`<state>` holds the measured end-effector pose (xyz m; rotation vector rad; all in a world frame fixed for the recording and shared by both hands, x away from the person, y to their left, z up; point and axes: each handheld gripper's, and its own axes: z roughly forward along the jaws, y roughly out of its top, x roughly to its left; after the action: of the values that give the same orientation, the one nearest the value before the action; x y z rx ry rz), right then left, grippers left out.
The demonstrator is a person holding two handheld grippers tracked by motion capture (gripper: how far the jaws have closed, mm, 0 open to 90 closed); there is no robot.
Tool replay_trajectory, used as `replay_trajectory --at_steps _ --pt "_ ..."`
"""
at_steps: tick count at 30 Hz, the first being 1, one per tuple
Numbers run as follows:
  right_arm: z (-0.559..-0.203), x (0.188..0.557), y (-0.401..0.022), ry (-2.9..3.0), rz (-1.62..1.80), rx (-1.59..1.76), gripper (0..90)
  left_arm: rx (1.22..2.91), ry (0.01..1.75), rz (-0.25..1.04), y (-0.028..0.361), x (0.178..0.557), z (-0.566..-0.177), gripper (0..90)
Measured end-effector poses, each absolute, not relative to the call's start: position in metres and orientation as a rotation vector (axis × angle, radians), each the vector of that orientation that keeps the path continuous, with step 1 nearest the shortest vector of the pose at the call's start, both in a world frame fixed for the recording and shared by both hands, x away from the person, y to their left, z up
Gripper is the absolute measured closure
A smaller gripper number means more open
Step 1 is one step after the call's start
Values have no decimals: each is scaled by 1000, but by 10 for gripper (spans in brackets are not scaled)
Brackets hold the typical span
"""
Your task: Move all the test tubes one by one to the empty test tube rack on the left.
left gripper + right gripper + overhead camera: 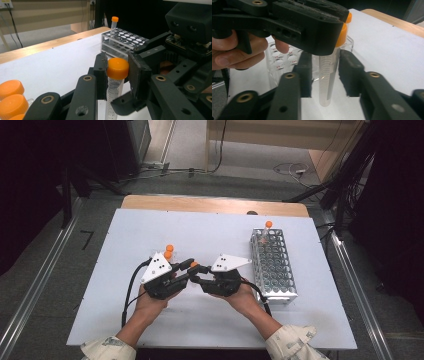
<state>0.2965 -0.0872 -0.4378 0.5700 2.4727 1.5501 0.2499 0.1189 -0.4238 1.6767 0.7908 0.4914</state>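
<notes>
The left tool [117, 72] is clamped on the orange cap [117, 68] of a clear tube [113, 100]. Its pads press on both sides of the cap. The tube hangs upright below the cap, above the bench [210, 245].

The right tool [324, 75] stands around the tube body [327, 77] just below the cap. Its pads lie on either side of the tube with a gap at each side, so the tool is open and does not grip.

In the high view both tools meet near the middle of the bench. The left tool [192, 270] comes from the left, the right tool [197, 276] from the right, and the orange cap [194, 265] shows between their tips. Each hand grips its tool body from below.

Spare tubes [169, 251] with orange caps lie on the bench just behind the left tool. In the left gripper view their caps [11, 96] show at the lower left corner.

Farther right stands a rack [274, 265] of many round holes, well apart from the tools. One tube [266, 231] with an orange cap stands upright in a hole at its far end. The same tube [113, 26] rises from the rack [125, 41] in the left gripper view.
</notes>
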Motion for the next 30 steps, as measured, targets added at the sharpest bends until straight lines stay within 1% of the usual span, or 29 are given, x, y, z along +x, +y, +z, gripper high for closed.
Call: replay_trajectory --at_steps 5,9,23,30 --pt "-437 299 -89 2470 1546 602 420 1660 796 500 123 249 -419 704" --pt "-434 301 -92 2457 1542 636 349 1645 813 512 130 248 -414 704" --pt "-417 305 -115 2380 1549 687 331 1587 883 546 159 248 -398 705" --pt "-404 310 -140 2296 1557 726 326 1572 910 557 172 243 -393 704"
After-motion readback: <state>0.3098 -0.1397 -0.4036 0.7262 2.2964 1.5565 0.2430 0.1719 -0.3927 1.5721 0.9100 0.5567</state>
